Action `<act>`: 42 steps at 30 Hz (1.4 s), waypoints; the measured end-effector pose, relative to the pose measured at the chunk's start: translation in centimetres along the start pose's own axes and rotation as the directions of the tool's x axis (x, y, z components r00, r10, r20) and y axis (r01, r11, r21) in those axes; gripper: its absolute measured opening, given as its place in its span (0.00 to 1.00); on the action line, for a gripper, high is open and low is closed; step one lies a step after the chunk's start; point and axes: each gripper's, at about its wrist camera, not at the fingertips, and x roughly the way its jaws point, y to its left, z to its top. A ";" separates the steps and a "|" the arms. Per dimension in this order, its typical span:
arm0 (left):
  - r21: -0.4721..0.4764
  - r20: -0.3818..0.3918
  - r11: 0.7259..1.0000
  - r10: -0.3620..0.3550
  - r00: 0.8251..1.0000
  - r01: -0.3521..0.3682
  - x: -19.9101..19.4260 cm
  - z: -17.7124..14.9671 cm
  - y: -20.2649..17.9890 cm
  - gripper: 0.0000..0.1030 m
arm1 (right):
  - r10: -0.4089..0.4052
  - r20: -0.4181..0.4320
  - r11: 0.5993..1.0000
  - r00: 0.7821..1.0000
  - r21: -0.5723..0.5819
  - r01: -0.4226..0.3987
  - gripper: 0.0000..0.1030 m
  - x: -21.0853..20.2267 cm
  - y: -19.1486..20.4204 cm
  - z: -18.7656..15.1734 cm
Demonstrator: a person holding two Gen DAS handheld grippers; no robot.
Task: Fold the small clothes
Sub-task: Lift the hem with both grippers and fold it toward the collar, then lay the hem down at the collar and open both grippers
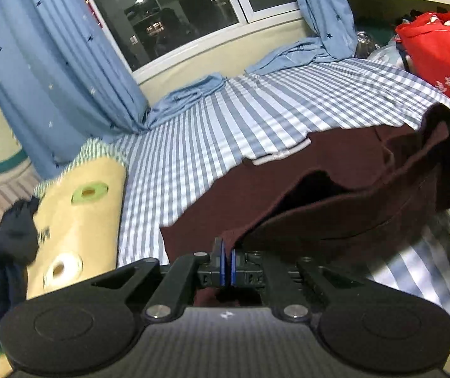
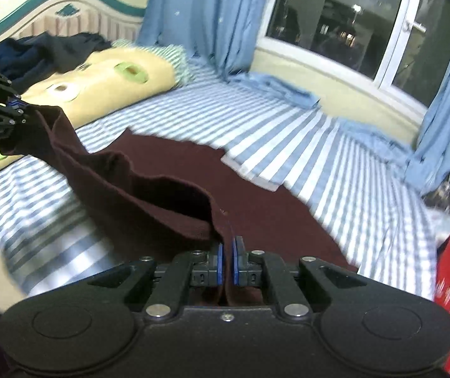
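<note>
i had both grippers, left [image 1: 228,263] and right [image 2: 227,264], with jaws clamped on the garment [image 1: 256,195]. its near edge hung lifted between them, the rest lying on the bed [image 1: 256,110].

You are holding one dark maroon garment [image 1: 256,195] by its near edge, lifted above the bed. The left gripper [image 1: 228,263] pinches one corner of this edge between its closed blue pads, and the right gripper [image 2: 227,264] pinches the other corner in the same way. Between the two, the raised edge sags and gapes open. The far part of the garment [image 2: 193,163] lies flat on the striped sheet.
</note>
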 end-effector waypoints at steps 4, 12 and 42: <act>-0.017 -0.015 1.000 0.009 1.000 -0.009 5.3 4.4 1.6 0.02 | -0.017 0.008 1.000 1.000 0.017 0.017 0.05 4.6 -3.1 3.5; -0.022 -0.103 1.000 -0.015 0.995 0.013 18.5 10.3 4.0 0.02 | -0.045 -0.065 0.995 0.997 0.089 0.051 0.05 16.5 -8.0 8.3; -0.292 -0.249 0.940 -0.252 0.935 0.176 40.9 8.7 8.4 0.91 | 0.037 -0.164 0.872 0.986 0.487 0.048 0.86 35.1 -15.3 4.0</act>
